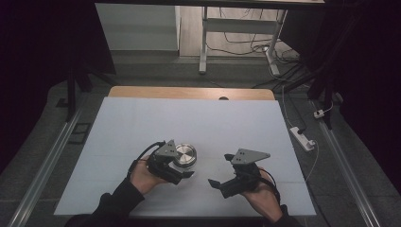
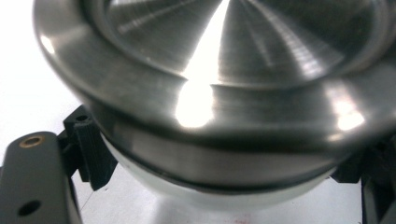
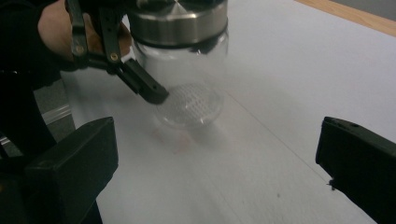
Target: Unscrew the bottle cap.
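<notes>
We had the left tool (image 1: 182, 171) clamped on the lidded jar (image 1: 185, 155) near the tabletop's (image 1: 142, 118) front edge; right tool (image 1: 218, 184) gaped empty; lid seemingly unopened.

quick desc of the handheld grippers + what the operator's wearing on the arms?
Both the left gripper and right gripper are black, blocky, two-jawed, each topped by a grey three-cornered plate with small holes. A black cable loops off the back of each. In the left gripper view a jaw shows a brass-coloured screw insert. Left sleeve is dark and long; a dark cuff shows at the right wrist.
</notes>
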A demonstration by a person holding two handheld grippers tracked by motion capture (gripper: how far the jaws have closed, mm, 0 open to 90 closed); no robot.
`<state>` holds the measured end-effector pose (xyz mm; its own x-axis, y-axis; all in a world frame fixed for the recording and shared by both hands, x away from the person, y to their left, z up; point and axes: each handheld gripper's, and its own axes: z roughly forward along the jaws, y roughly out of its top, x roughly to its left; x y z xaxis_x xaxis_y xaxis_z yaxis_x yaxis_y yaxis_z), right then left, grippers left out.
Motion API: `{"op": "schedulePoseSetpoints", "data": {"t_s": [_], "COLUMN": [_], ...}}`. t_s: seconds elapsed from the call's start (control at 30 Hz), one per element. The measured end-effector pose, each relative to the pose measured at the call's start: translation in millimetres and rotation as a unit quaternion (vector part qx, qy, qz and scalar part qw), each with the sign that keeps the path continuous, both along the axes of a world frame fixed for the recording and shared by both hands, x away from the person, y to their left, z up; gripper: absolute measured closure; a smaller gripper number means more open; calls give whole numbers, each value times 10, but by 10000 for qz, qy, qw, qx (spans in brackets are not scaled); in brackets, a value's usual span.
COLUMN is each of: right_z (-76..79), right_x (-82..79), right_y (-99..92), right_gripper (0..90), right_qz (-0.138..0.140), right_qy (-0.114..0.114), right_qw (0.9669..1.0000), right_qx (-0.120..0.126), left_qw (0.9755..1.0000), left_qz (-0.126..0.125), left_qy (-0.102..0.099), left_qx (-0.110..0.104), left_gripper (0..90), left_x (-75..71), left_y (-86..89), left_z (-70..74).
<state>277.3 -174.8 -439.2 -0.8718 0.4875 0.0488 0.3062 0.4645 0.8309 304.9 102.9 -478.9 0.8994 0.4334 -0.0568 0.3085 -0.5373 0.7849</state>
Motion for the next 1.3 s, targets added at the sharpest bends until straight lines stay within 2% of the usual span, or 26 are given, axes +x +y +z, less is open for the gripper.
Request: {"op": "schedulePoseSetpoints", "data": {"t_s": [0.13,0.43,0.53,0.77,0.9,1.0,1.13,1.2,1.23,1.27,1.3], "right_z": [40,138,144,140,143,133,112,106,106,111,113], "right_x": [56,180,221,329,367,389,398,399,399,386,384], "right_y": [110,417,497,693,809,904,975,983,983,985,983], "right_gripper": [0,0,0,0,0,2,72,156,156,177,178], "right_qz": [78,133,160,157,172,141,124,281,281,402,473], "right_qy": [75,-8,21,127,139,126,98,112,112,59,23], "right_qw": [9999,9998,9997,9995,9996,9995,9992,9990,9990,9986,9982], "right_qx": [49,-115,-203,-224,-191,-257,-354,-322,-322,-331,-355], "left_qw": [10000,9999,9999,9999,9999,9999,9999,9999,9999,10000,9999], "left_qz": [56,106,111,121,133,127,109,78,78,59,-66], "left_qy": [14,25,16,17,34,33,37,48,48,56,23], "left_qx": [-8,6,19,22,43,77,52,60,60,42,74], "left_gripper": [154,154,154,154,154,154,154,154,154,154,154], "left_x": [6,16,19,17,15,13,5,12,12,13,11], "left_y": [6,16,12,-1,-19,-33,-38,-33,-33,-29,-19], "left_z": [-9,-17,-19,-22,-32,-34,-26,-24,-24,-25,-21]}}
